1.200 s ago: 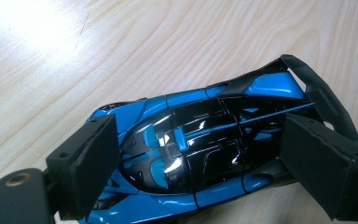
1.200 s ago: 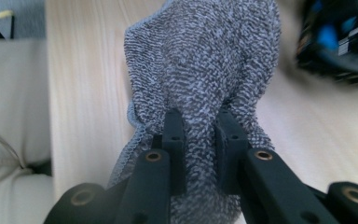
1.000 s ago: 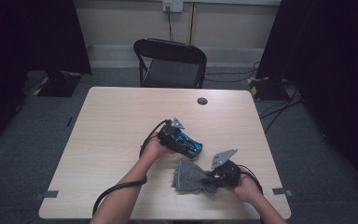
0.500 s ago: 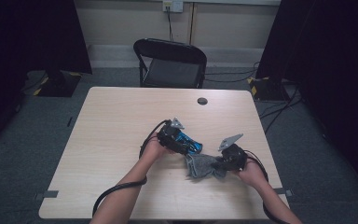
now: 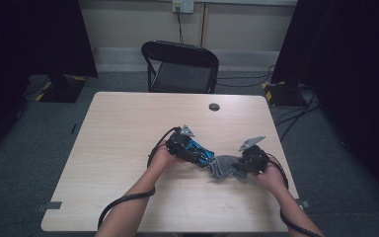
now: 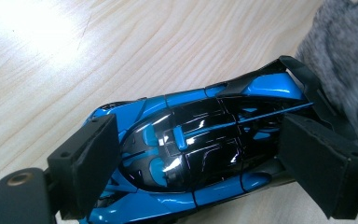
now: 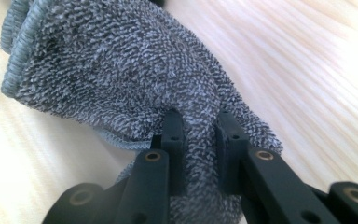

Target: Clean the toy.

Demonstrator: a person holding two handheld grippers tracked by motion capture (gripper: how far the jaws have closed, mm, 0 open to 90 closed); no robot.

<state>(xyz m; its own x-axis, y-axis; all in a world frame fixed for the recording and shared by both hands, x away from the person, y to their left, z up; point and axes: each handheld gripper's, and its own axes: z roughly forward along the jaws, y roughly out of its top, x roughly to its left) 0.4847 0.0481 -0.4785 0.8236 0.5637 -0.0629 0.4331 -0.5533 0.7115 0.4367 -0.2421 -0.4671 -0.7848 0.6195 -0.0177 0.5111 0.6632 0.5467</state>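
Observation:
A blue and black toy car [image 5: 203, 153] lies on the wooden table [image 5: 123, 128], right of centre. My left gripper [image 5: 193, 149] is shut on it. In the left gripper view the two black pads [image 6: 88, 161] press the car [image 6: 223, 112] from both sides. A grey terry cloth [image 5: 223, 168] lies bunched just right of the car and touches its rear end. My right gripper [image 5: 240, 165] is shut on a fold of that cloth. In the right gripper view its jaws [image 7: 199, 126] pinch the cloth [image 7: 121, 60], which hangs forward over the table.
A small black round disc [image 5: 214, 106] lies near the table's far edge. A black folding chair [image 5: 180, 66] stands behind the table. Cables trail from both grippers over the near edge. Bare tabletop spreads to the left.
My right gripper has carried the cloth away from the near edge and to the right, so the cloth now sits against the car's rear. The left gripper and car have stayed put.

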